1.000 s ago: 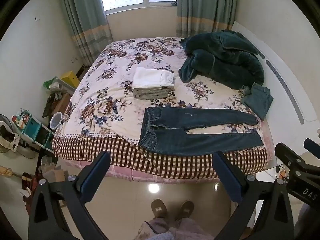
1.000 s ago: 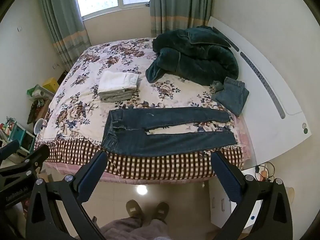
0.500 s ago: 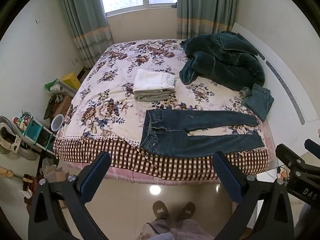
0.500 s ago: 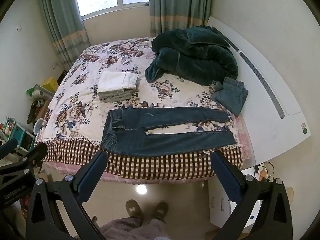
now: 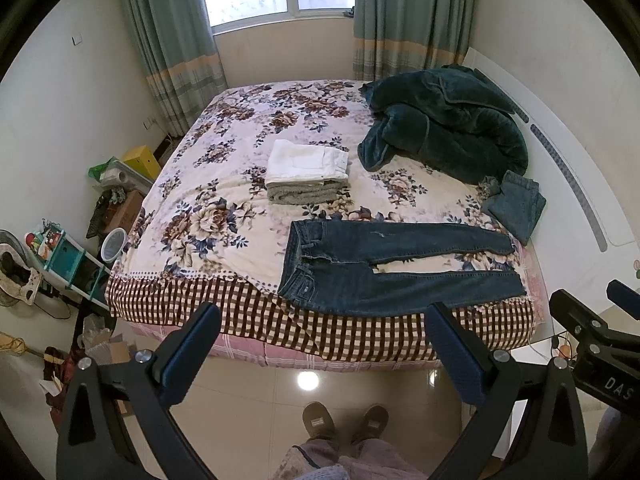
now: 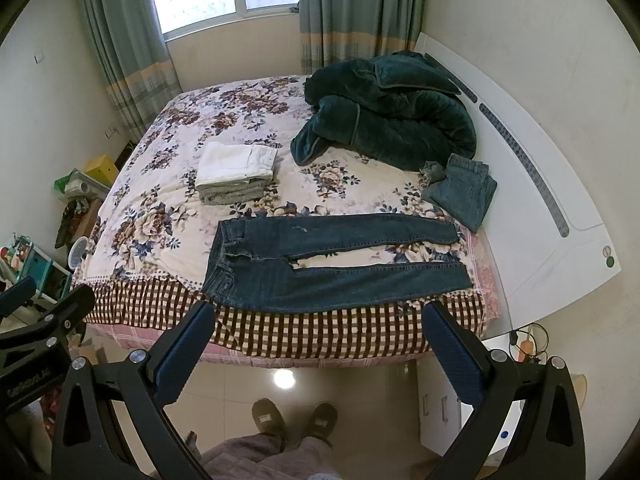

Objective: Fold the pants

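Looking along the left gripper, its jaws stand wide apart and hold nothing, hanging over the floor short of the bed. The dark jeans lie flat along the bed's near edge, waistband left, legs right, with a folded white-and-grey stack beyond them.

From the right wrist, the right gripper likewise gapes wide and empty, near the jeans but not touching; a teal blanket sits heaped beyond them.
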Demonstrator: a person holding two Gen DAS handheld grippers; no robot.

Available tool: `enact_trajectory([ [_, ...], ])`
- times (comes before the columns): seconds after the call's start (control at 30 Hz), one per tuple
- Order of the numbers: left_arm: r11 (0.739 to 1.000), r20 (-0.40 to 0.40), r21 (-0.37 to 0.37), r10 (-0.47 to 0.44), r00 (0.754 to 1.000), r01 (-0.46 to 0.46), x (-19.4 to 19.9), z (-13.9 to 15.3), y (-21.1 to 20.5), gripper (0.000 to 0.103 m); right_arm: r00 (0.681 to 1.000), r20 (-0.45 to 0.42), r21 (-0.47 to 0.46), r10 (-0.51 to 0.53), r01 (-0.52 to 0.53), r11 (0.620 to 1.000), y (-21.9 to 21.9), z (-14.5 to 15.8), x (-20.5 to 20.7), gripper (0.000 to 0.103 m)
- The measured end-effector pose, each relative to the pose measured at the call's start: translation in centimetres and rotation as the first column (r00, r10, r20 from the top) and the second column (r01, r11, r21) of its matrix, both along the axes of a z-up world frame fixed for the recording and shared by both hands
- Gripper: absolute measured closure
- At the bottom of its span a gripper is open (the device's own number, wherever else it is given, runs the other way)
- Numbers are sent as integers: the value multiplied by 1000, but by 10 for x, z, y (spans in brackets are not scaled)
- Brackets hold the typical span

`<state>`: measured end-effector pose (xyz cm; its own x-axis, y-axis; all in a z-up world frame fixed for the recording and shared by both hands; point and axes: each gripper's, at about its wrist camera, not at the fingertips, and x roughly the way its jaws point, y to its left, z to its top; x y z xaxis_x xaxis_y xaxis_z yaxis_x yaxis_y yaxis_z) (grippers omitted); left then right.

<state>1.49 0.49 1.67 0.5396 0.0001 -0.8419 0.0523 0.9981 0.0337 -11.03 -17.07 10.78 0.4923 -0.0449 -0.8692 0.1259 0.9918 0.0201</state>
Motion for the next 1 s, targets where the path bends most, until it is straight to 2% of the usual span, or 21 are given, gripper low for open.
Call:
enact_trajectory([
  [0.3,1000,-1,-1,0,1000,0,-2,0,-1,0,1000,-1,5,-1,1,1000,-1,-1,2,0],
  [0.37,1000,-1,-3,1,1000,-1,-2,0,-1,0,1000,-1,2,3,-3,1000,4,12,-2,0],
  [1.0,1000,9,-4,4,1000,-4,-9,-2,8,0,1000,0,0,11,-11,1000,16,15,-5,0],
])
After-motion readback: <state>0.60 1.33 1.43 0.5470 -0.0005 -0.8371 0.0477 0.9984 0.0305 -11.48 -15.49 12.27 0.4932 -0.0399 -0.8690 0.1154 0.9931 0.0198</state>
